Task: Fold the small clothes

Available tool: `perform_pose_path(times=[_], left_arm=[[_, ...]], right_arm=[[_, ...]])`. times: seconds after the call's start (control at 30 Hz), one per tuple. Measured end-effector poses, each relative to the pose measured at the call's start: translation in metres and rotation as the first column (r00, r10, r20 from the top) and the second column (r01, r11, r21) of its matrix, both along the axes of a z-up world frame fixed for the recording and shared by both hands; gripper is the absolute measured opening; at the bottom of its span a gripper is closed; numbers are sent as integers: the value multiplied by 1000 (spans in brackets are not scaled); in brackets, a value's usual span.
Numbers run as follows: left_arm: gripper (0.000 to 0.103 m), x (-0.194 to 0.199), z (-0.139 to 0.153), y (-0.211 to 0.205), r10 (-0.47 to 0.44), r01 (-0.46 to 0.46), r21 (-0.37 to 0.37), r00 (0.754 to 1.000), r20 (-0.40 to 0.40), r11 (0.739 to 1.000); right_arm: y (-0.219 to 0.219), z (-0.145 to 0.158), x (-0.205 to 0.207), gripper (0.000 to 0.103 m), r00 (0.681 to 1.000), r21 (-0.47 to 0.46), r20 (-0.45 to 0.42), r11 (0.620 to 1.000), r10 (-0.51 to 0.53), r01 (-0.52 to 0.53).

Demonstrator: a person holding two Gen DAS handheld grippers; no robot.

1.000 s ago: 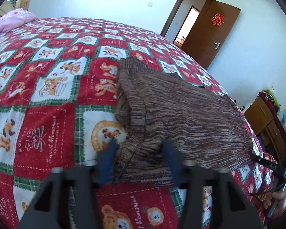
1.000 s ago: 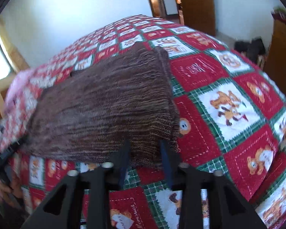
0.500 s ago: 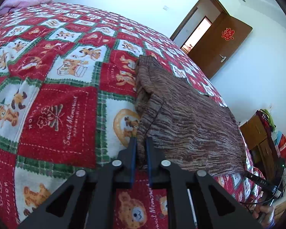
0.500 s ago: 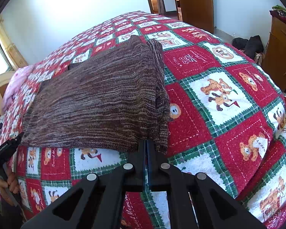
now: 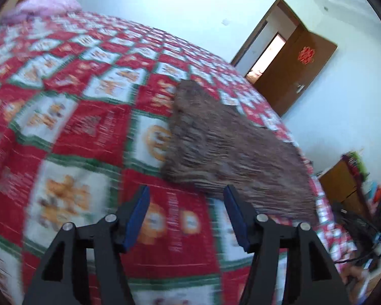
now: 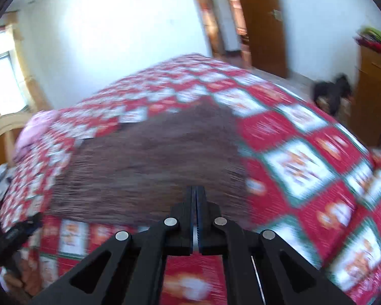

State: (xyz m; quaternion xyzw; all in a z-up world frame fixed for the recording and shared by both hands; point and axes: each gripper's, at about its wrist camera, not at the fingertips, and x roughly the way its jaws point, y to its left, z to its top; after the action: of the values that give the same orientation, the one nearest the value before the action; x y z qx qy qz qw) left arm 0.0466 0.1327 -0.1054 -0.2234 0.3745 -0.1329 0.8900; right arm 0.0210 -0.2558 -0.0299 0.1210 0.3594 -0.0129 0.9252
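Note:
A brown striped knitted garment [image 5: 223, 147] lies folded on the red patchwork bedspread [image 5: 83, 132]. My left gripper [image 5: 186, 198] is open and empty, raised just in front of the garment's near left corner. In the right wrist view the garment [image 6: 149, 160] fills the middle. My right gripper [image 6: 196, 193] has its jaws pressed together at the garment's near edge. Blur hides whether cloth is pinched between them.
A pink pillow [image 5: 48, 6] lies at the bed's head. A brown door [image 5: 294, 71] stands open at the far right. A wooden cabinet [image 5: 343, 185] and black cables [image 5: 353, 223] are past the bed's right side. A dark bag [image 6: 330, 94] is on the floor.
My left gripper has opened, let go of the garment's edge and pulled back. My right gripper stays shut. Both views have swung and are blurred.

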Motion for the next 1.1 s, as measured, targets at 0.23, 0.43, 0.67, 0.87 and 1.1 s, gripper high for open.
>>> perform_pose_path(times=[0.23, 0.43, 0.67, 0.87, 1.1], left_arm=[[63, 29, -17, -28, 6, -10, -106, 999, -37, 994], [65, 50, -16, -24, 123, -125, -150, 992, -23, 981], [65, 48, -20, -21, 195, -192, -159, 981, 8, 969], [64, 38, -21, 2, 323, -318, -181, 946, -3, 931], [62, 49, -21, -11, 260, -254, -176, 965, 13, 951]], right_arm=[[75, -31, 60, 1, 983, 71, -56, 983, 172, -168], [95, -74, 64, 2, 972, 54, -133, 981, 193, -187], [93, -78, 60, 2, 974, 70, -110, 979, 200, -193], [89, -78, 58, 2, 975, 72, -99, 979, 197, -190], [91, -77, 58, 2, 976, 58, -94, 980, 196, -191]])
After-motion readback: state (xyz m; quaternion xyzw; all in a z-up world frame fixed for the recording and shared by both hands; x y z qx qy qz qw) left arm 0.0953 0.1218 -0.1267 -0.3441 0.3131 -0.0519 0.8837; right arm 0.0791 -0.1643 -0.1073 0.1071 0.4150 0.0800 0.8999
